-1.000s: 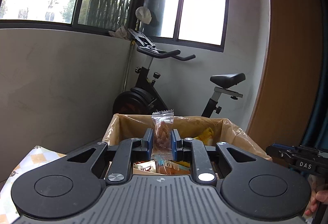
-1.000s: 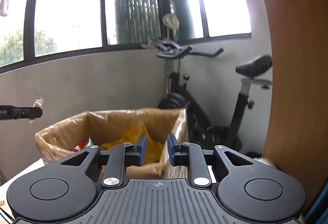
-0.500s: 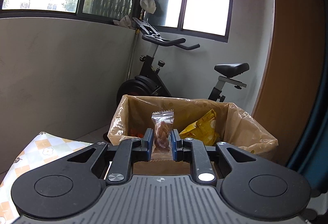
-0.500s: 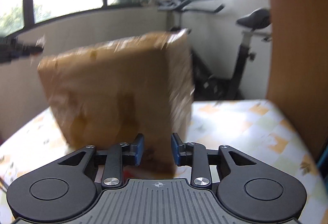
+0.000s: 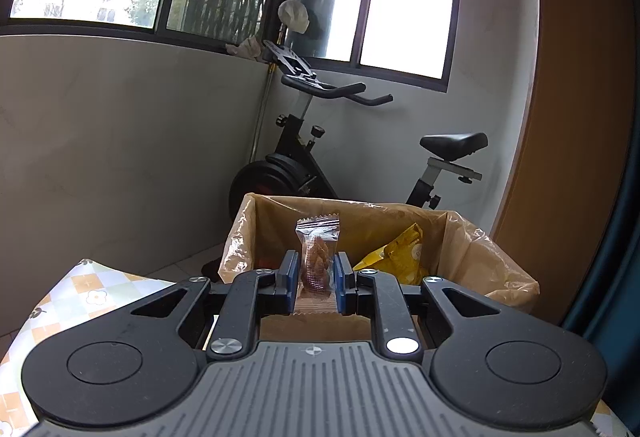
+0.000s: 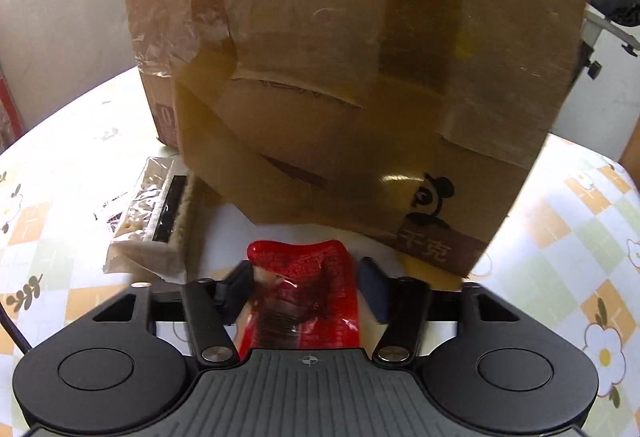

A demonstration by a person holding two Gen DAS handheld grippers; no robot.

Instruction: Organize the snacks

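A clear snack packet (image 5: pixel 317 261) is pinched by the left tool (image 5: pixel 316 277) near the box (image 5: pixel 460 233); the right tool (image 6: pixel 306 287) is spread around a red packet (image 6: pixel 308 289), which could be crushed.

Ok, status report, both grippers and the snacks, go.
Left gripper shut on clear-wrapped snack, held at the lined box. Right gripper open, straddling red packet on table. Box wall close ahead.

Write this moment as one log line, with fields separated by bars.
left tongs: shut on clear-wrapped biscuit, before cardboard box | right tongs: open around red snack packet on table
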